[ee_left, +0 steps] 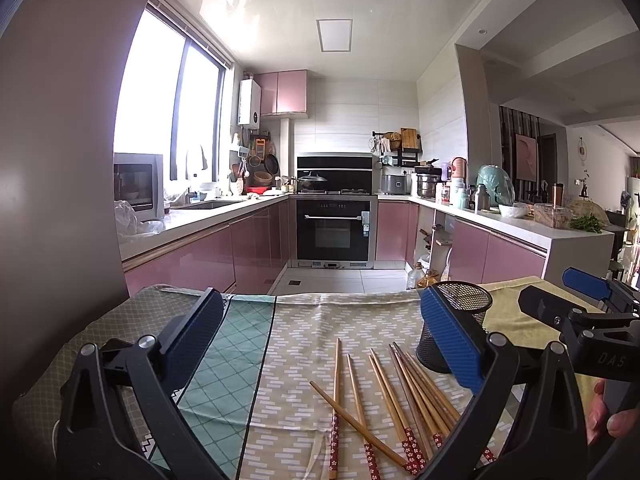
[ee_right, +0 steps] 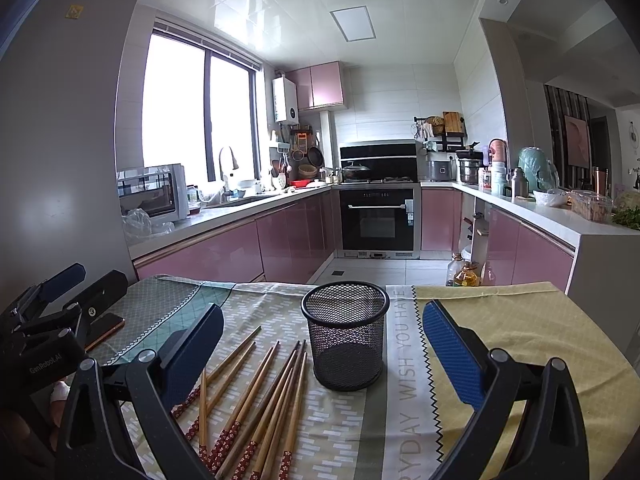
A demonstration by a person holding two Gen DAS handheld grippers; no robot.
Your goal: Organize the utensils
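A: Nearest? Both claws, left claw (ee_left: 322, 338) and right claw (ee_right: 323, 344), gaping wide, gripping nothing.

B: Beneath them?

A: The patterned cloth-covered worktop (ee_right: 500, 332), the upright black mesh cylindrical cup (ee_right: 345, 342), then bamboo chopsticks with red floral ends (ee_right: 256, 400) lying flat left of it, bare tips pointing away.

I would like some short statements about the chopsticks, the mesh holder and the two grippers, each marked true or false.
1. The mesh holder stands upright on the tablecloth. True.
2. Several chopsticks already stand inside the holder. False: all that show lie flat on the cloth beside it, and nothing sticks out of the holder.
3. The left gripper has its jaws shut on a chopstick. False: the jaws are wide apart and hold nothing.
4. The right gripper is open, with the holder seen between its jaws. True.
5. The chopsticks have red patterned ends. True.
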